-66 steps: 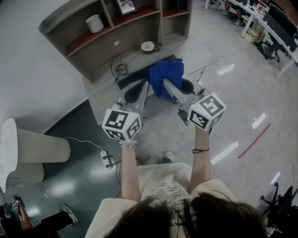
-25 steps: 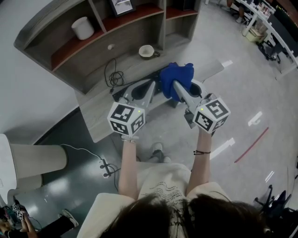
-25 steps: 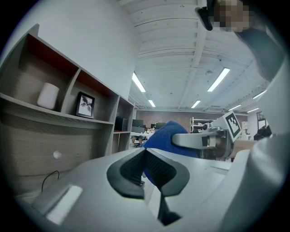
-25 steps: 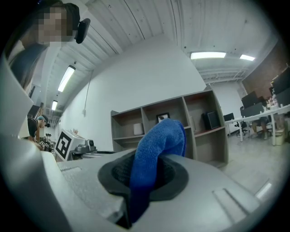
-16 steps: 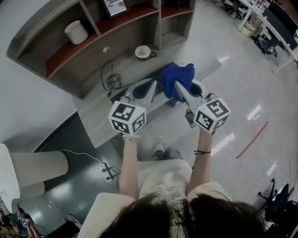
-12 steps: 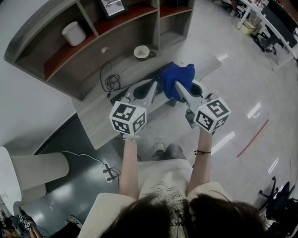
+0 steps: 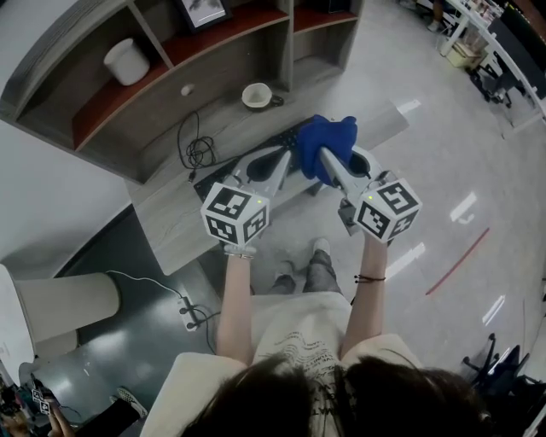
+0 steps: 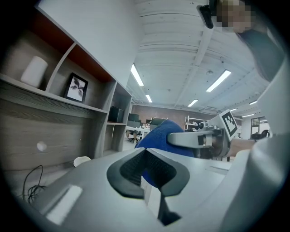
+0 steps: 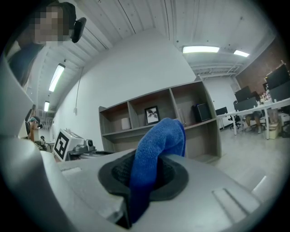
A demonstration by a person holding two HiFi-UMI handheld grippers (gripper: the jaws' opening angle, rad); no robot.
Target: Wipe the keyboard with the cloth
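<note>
In the head view my right gripper (image 7: pixel 323 154) is shut on a blue cloth (image 7: pixel 325 142) that bunches over its tips above the desk. In the right gripper view the cloth (image 9: pixel 156 147) rises out of the closed jaws of my right gripper (image 9: pixel 146 165). My left gripper (image 7: pixel 279 160) sits just left of the cloth, jaws shut with nothing between them. Its own view shows my left gripper (image 8: pixel 146 155) with the cloth (image 8: pixel 156 133) behind its tips. The black keyboard (image 7: pixel 288 139) lies on the desk under both grippers, mostly hidden.
The grey desk (image 7: pixel 171 218) backs onto a shelf unit holding a white cup (image 7: pixel 126 61) and a picture frame (image 7: pixel 198 10). A white bowl (image 7: pixel 253 96) and a coiled cable (image 7: pixel 197 152) lie at the desk's back. A power strip (image 7: pixel 193 311) is on the floor.
Both grippers stay close together over the desk, the cloth still clamped in the right one. The view has drifted slightly and the person's feet have shifted.
</note>
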